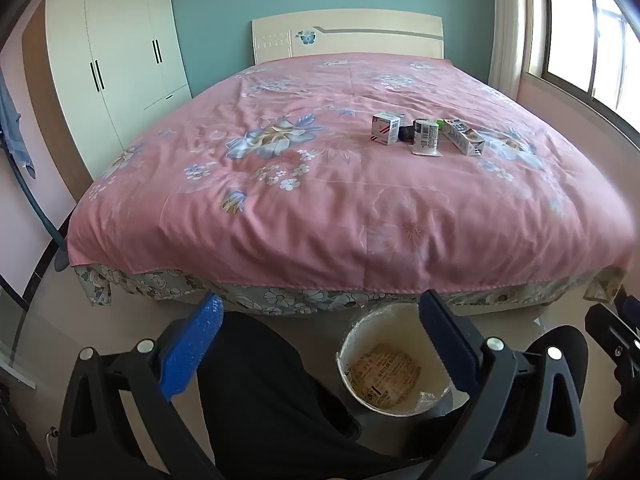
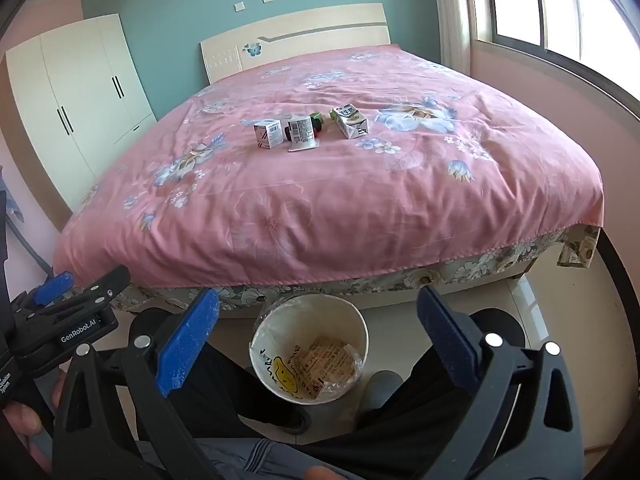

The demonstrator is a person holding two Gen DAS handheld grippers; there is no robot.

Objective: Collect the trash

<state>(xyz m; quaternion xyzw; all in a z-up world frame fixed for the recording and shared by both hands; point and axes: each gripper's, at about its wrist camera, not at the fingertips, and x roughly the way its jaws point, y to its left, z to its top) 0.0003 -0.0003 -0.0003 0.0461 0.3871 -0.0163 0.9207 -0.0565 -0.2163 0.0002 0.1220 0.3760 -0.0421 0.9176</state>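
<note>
Pink flowered bedcover (image 1: 340, 184) lies smooth over the big bed, and everything else is easy to place from it. On top of the cover, toward the window side, sits a little bunch of trash: a small white cardboard box with red marks (image 1: 386, 128), a white plastic cup with a label (image 1: 426, 138) standing upside down just beside it, and a white milk carton (image 1: 464, 136) lying on its side next to the cup. Something small and green peeks out behind the cup, too small to make out. Down on the floor, right at the foot of the cover, stands a round white bin lined with a clear bag (image 2: 308, 350), with a crumpled wrapper in the bottom. The left gripper (image 1: 320, 320) hangs low over the floor with its blue fingers wide apart, holding nothing. The right gripper (image 2: 318, 314) is above the bin, fingers also wide apart and bare. A tall cream wardrobe (image 1: 116, 60) stands past the cover's far corner.
</note>
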